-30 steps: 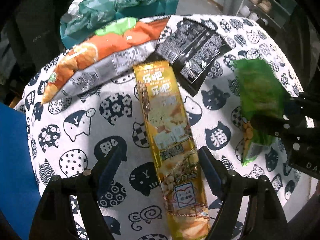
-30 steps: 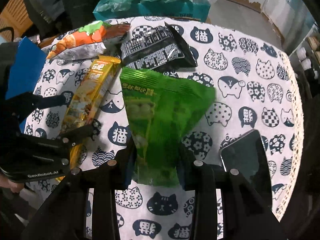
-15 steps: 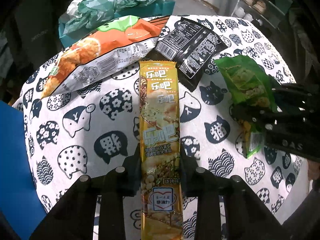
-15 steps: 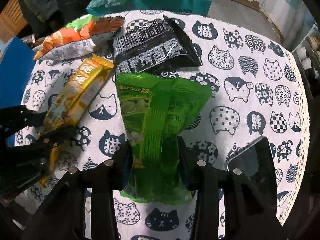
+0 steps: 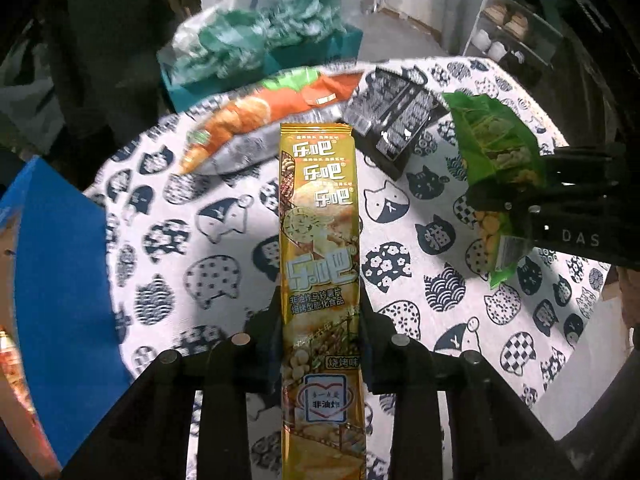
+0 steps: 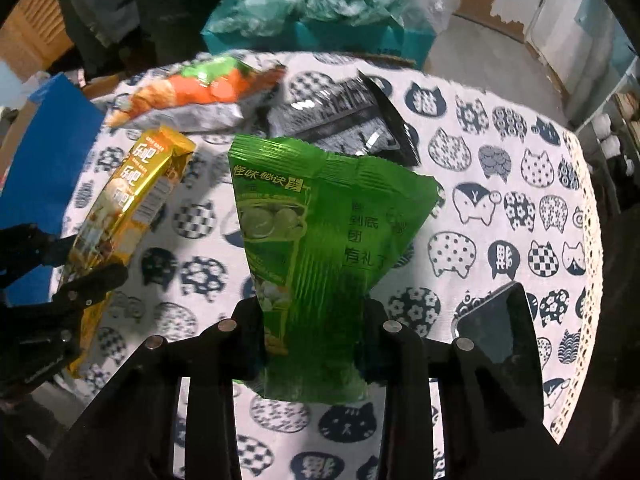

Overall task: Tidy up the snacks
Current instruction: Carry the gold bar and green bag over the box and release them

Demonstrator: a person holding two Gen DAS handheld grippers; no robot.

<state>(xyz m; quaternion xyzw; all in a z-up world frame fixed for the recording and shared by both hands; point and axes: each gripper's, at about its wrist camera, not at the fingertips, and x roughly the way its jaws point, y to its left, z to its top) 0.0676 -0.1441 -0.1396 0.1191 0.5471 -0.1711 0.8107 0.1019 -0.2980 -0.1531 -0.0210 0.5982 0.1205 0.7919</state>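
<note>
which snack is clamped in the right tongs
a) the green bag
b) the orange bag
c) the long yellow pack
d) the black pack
a: in the right wrist view the right tongs pinch the lower part of the green bag, while the long yellow pack sits in the left tongs, and the orange bag and black pack lie on the cat-print tablecloth.

yellow snack pack: "乐吧" printed three times near the top and again large mid-pack; below it "非油炸马铃薯片 / 焙烤型膨化食品", "烧烤味", and a heart badge reading "非油炸". green snack bag: "怪味秘诀" along the top. black gripper body: "das".
</note>
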